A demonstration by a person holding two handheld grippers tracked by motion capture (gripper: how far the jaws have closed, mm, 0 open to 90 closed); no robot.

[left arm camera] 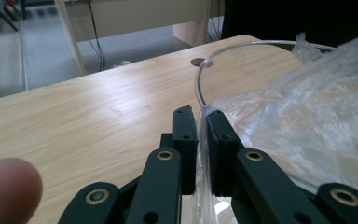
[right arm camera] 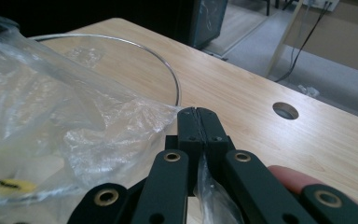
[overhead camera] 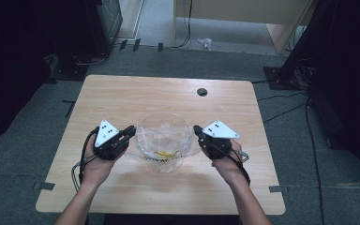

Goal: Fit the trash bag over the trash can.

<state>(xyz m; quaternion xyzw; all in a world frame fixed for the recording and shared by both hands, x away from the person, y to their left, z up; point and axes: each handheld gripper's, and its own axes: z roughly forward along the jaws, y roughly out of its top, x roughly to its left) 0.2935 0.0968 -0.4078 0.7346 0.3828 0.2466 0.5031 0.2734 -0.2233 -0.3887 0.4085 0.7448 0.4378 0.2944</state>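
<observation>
Between the left tongs [left arm camera: 201, 122] and the right tongs [right arm camera: 199, 122], a thin, crinkled clear plastic bag [overhead camera: 155, 147] is held, each pair pinching one bag edge. Both grips appear done; spreading or lifting is judged outstanding. It lines a round transparent bowl [overhead camera: 183, 125] at mid-surface, on smooth pale wood-grain surface [overhead camera: 136, 96].
</observation>
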